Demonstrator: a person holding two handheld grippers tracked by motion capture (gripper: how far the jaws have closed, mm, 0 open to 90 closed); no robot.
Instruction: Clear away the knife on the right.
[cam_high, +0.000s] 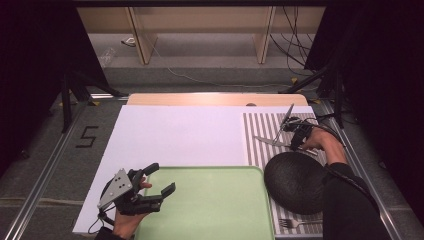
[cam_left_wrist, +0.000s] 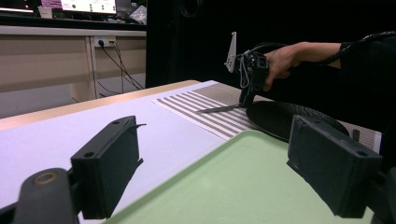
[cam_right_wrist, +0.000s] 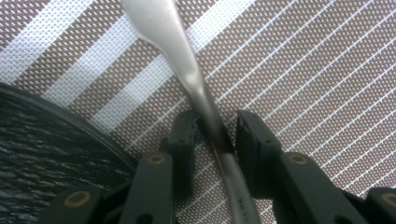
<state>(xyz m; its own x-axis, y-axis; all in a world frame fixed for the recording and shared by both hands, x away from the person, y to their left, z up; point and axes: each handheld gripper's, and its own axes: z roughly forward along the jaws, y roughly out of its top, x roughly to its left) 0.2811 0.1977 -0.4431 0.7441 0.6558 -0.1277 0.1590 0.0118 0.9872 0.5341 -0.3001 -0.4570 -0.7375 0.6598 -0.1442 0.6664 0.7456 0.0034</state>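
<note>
Covering most of the table (cam_high: 150, 98), a white sheet (cam_high: 175, 135) lies beside a striped placemat (cam_high: 260, 131); cables trail on the floor behind. A green tray (cam_high: 210, 200) sits at the near edge, a black plate (cam_high: 295, 181) on the placemat, a fork (cam_high: 295, 223) just beside it. The right gripper (cam_high: 296, 140) straddles the knife (cam_right_wrist: 196, 88) lying on the placemat next to the plate; whether the pads press it cannot be told. The left gripper (cam_left_wrist: 224, 163) hovers spread over the tray.
</note>
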